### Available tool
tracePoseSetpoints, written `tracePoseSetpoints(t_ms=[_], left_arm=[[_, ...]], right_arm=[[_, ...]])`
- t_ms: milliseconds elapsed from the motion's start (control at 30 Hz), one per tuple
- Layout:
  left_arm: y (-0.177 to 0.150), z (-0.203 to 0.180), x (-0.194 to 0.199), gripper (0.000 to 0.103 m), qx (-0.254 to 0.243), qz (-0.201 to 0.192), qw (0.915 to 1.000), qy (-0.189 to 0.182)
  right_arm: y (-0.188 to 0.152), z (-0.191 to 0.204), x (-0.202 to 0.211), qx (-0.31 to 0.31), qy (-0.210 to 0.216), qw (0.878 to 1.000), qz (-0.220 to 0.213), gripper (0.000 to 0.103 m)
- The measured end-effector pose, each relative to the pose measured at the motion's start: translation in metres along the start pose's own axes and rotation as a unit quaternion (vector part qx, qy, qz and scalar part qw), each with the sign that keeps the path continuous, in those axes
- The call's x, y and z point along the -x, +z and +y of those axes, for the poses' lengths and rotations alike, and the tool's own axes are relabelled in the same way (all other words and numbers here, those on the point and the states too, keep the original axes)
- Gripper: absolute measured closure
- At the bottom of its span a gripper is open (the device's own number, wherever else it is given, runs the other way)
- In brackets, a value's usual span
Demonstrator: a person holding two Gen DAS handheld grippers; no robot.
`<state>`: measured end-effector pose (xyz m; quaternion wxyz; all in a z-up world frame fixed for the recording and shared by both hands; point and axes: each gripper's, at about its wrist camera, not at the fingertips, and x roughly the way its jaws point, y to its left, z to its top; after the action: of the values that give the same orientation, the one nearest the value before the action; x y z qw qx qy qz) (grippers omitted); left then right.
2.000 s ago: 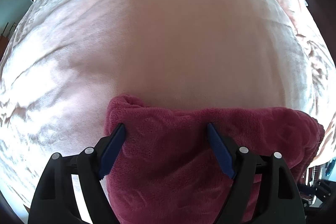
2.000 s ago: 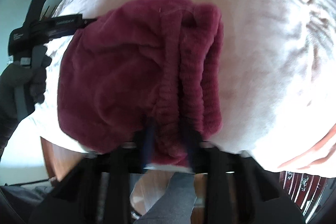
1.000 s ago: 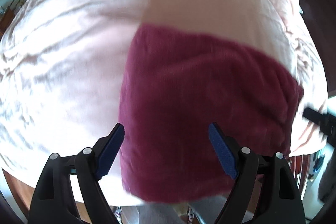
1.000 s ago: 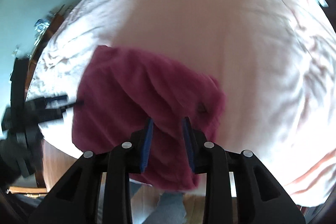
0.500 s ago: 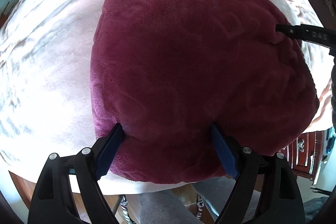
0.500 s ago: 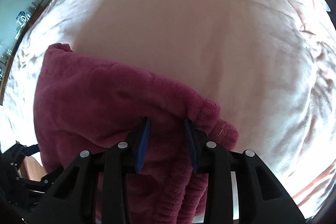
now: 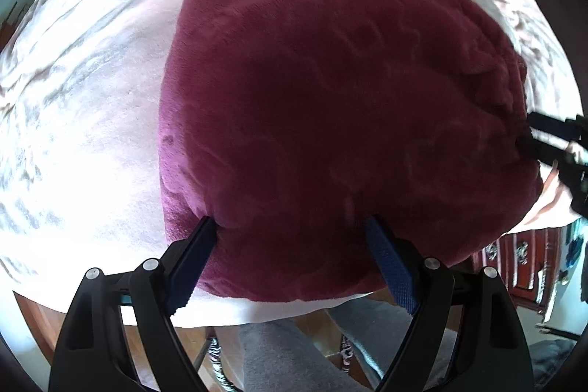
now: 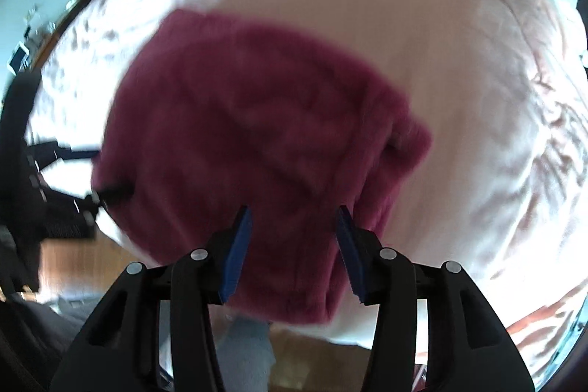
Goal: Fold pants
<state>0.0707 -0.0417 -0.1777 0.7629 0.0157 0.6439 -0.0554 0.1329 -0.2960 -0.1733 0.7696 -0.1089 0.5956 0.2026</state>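
Released by the right tool (image 8: 294, 237), now parted, the pants (image 7: 330, 105) touch the wide-open left tool (image 7: 290, 237).

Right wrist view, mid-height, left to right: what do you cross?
left gripper → maroon pants → pale pink bedspread.

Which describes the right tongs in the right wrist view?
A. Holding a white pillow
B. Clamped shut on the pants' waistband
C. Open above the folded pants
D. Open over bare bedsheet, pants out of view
C: the right tongs stand apart with the maroon pants showing in the gap, nothing pinched.
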Motion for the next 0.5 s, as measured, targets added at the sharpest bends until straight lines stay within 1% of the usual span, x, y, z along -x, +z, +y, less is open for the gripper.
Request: tracePoseSetpoints(t_ms=[67, 100, 200, 267, 333, 467, 500], left_arm=[[-0.001, -0.002, -0.003, 0.02, -0.002, 0.001, 1.0, 0.004], [-0.003, -0.003, -0.005, 0.02, -0.002, 0.0, 1.0, 0.004], [-0.009, -0.01, -0.013, 0.017, -0.008, 0.002, 0.9999, 0.013], [-0.015, -0.007, -0.015, 0.017, -0.01, 0.003, 0.9998, 0.017], [-0.018, -0.011, -0.014, 0.017, -0.017, 0.002, 0.9995, 0.028], [-0.015, -0.013, -0.004, 0.017, -0.009, -0.001, 0.9993, 0.036], [-0.016, -0.016, -0.001, 0.017, -0.008, -0.005, 0.9992, 0.039]], right_arm=[[-0.011, -0.004, -0.014, 0.011, -0.028, 1.0, 0.005, 0.055], [-0.015, -0.008, -0.02, 0.004, -0.027, 1.0, 0.011, 0.049], [-0.023, -0.025, -0.039, -0.043, -0.004, 0.999, 0.026, 0.036], [-0.025, -0.031, -0.045, -0.063, 0.007, 0.998, 0.031, 0.034], [-0.024, -0.03, -0.043, -0.057, 0.004, 0.998, 0.026, 0.034], [-0.021, -0.026, -0.024, -0.047, 0.005, 0.999, 0.01, 0.034], [-0.028, -0.02, -0.016, -0.046, 0.004, 0.999, 0.003, 0.034]])
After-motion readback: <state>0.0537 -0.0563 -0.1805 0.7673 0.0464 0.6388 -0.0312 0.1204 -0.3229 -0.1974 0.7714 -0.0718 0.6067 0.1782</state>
